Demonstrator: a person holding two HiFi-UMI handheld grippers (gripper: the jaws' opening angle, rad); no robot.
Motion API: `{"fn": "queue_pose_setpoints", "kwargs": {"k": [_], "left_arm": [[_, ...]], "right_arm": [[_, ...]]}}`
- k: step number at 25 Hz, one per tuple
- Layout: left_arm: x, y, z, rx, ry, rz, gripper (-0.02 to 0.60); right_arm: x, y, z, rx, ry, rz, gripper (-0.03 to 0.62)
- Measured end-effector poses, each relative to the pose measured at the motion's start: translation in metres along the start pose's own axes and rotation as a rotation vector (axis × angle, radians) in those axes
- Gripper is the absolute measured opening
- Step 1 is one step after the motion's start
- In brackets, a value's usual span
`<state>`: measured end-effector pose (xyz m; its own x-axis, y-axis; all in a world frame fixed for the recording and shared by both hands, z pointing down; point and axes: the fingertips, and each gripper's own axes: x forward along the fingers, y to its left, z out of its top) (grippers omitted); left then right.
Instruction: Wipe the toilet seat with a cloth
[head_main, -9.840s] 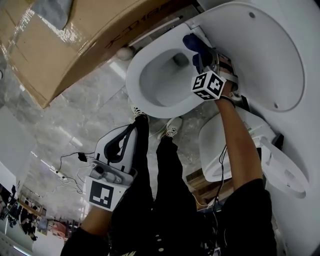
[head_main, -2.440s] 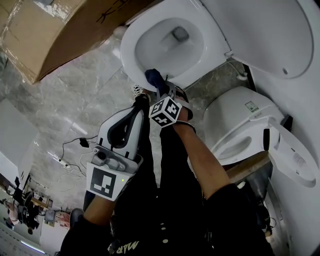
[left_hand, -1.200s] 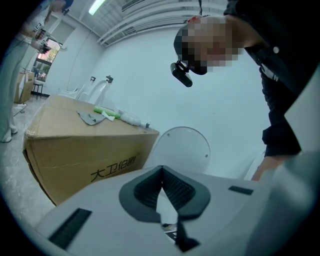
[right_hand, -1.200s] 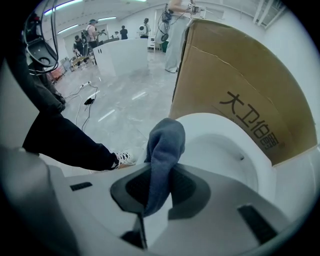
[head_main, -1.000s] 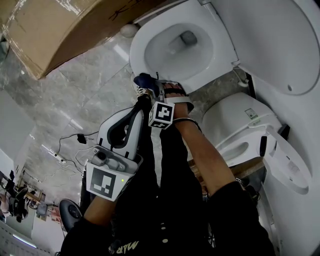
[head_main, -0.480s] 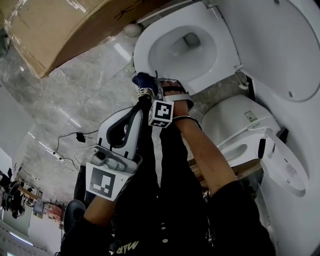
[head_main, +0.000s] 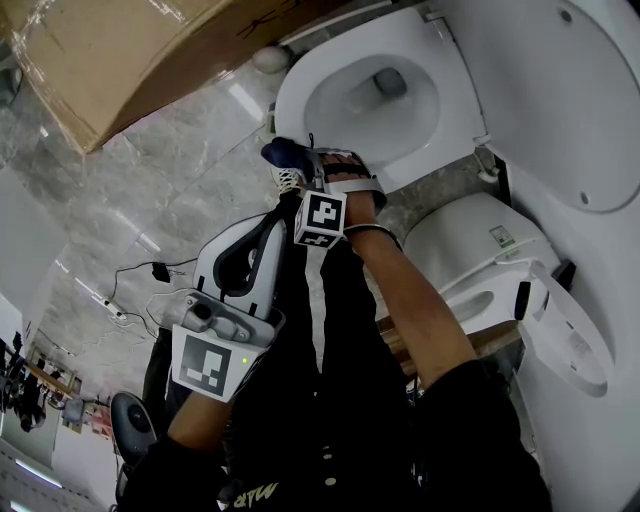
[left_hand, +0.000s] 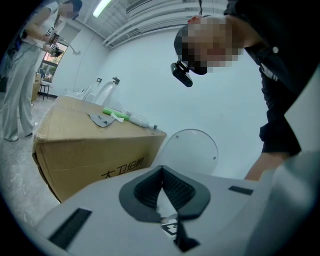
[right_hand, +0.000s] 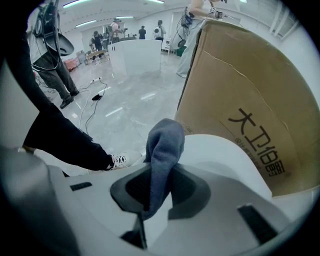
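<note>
Pale plastic, your left gripper (left_hand: 162, 175): jaws together on nothing, held low and back, well apart from the work.

Your right gripper (right_hand: 159, 172): the nearer one, clamped on the grey-blue cloth (right_hand: 163, 142), a fold standing up past the tips.

Toilet seat (head_main: 430, 150): white, lies just ahead of the cloth at the near rim; whether they touch cannot be told. Long axis runs away from you toward the raised lid (head_main: 560, 100), so the stroke likely goes forward along the rim.

Cardboard box (head_main: 150, 50): close beside the bowl's left; mind it on the far sweep.
</note>
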<state>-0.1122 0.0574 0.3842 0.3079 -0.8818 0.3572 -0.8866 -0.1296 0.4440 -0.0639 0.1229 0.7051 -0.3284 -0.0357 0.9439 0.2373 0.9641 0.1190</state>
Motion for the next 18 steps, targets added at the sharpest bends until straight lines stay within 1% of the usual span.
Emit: {"fn": "queue_pose_setpoints", "kwargs": {"k": [8, 13, 18], "left_arm": [[-0.002, 0.007, -0.002, -0.003, 0.018, 0.014, 0.011], [-0.002, 0.011, 0.000, -0.003, 0.003, 0.017, 0.011], [-0.001, 0.015, -0.001, -0.018, 0.024, 0.027, 0.011]], "right_arm": [[0.004, -0.018, 0.009, 0.017, -0.006, -0.010, 0.066], [0.009, -0.035, 0.015, 0.035, -0.013, -0.016, 0.066], [0.011, -0.050, 0.018, 0.064, -0.017, -0.023, 0.066]]}}
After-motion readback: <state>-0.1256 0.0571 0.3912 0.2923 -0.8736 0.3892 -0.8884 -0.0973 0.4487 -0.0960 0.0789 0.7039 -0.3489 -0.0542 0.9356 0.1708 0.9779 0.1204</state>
